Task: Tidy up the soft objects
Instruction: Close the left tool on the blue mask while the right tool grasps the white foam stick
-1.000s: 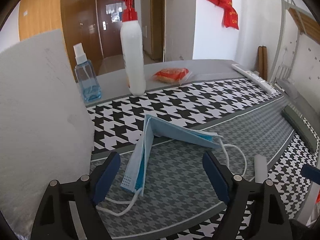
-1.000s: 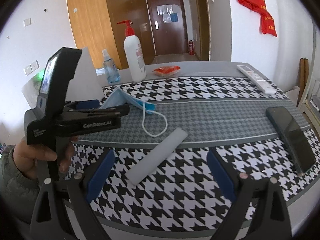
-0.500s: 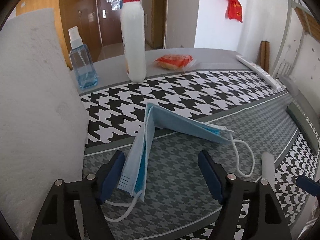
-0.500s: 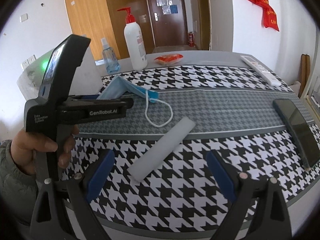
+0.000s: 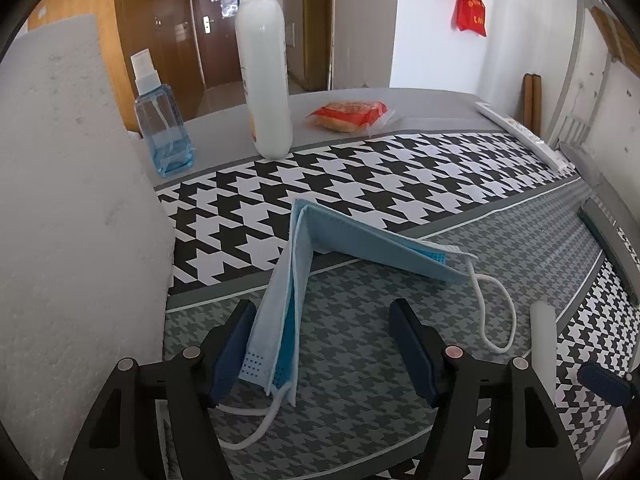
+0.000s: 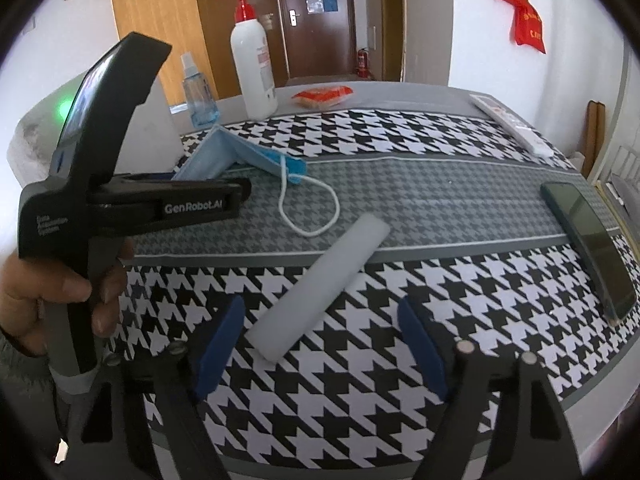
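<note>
Left tongs [image 5: 322,340]: wide open, gripping nothing; the left blue pad touches or nearly touches the near flap of the folded light-blue surgical face mask [image 5: 340,248].
Mask position: tented on the grey houndstooth-patterned surface [image 5: 360,400], its fold ridge at 12 o'clock from the left tongs, one flap running toward 3 o'clock.
Key relation: the near flap's long axis runs straight between the left pads, so that hand is nearer.
Right tongs [image 6: 322,348]: wide open, empty, low over the surface.
White foam cylinder [image 6: 320,288]: at 12 o'clock of the right tongs, long axis toward 1 o'clock.
Likely next: closing the left pads on the flap.
</note>
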